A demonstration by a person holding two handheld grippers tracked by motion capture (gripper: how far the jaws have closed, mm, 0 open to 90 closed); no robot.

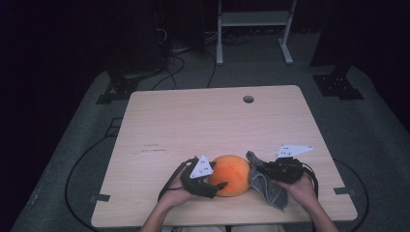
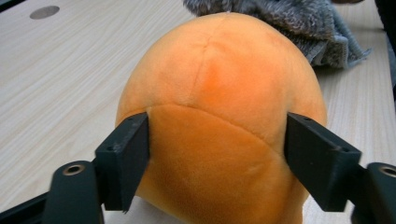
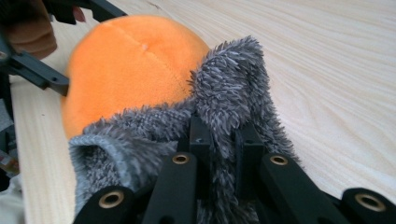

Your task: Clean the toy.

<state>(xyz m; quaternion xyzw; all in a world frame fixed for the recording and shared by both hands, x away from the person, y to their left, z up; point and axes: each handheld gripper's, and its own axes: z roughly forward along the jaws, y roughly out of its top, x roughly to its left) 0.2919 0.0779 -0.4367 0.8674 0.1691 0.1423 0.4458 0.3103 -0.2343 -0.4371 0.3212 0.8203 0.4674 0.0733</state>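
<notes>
Pale wooden surface (image 1: 193,121) is ringed by dark floor. At its near edge an orange plush ball (image 1: 231,175) is steadied, clamped between the jaws of the left hand-held gripper (image 1: 212,186), held level. To its right, a grey fuzzy cloth (image 1: 268,186) is pinched tight by the right hand-held gripper (image 3: 219,135) and pressed against the ball, seemingly for wiping.

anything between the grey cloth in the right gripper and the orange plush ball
Nothing visible: the grey cloth, pinched in the right gripper, already lies against the orange plush ball, which the left gripper straddles.
</notes>
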